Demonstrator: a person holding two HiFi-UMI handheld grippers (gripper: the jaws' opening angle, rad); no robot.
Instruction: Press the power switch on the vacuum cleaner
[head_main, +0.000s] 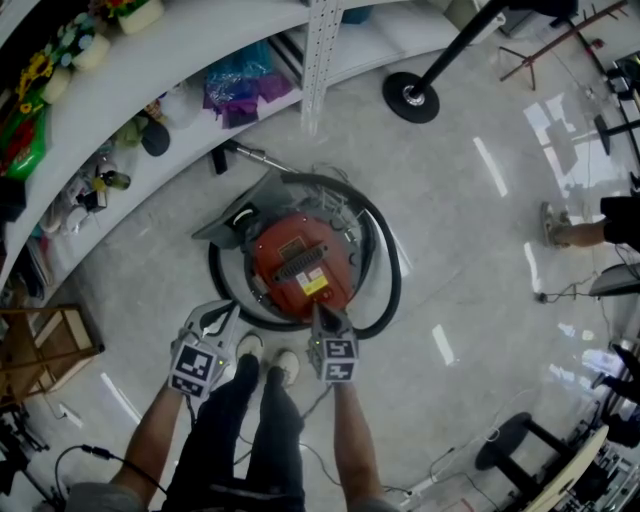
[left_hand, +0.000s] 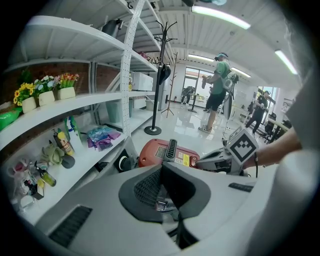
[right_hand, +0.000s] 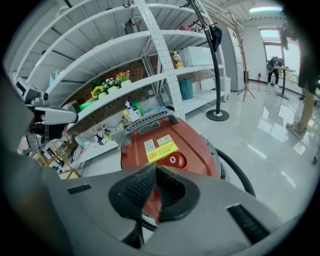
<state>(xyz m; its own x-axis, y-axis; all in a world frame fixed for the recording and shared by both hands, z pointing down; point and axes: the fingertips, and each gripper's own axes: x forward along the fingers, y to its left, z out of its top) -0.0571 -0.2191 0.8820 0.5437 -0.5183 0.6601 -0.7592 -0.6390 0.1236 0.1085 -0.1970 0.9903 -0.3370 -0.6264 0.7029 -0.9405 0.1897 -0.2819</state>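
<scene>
Left gripper (head_main: 221, 318) clenched, empty, off the near-left edge of the vacuum cleaner (head_main: 290, 255) on the floor by the shelves. Right gripper (head_main: 322, 312) clenched too, nose over the red dome, short of the round power switch (right_hand: 174, 160). Press apparently not yet made. Glossy red shell, yellow label, black hose (head_main: 392, 285) looped round.

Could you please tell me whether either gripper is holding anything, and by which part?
Nothing is held: the left gripper and the right gripper both have their jaws shut and empty, the right one aimed at the vacuum.
</scene>
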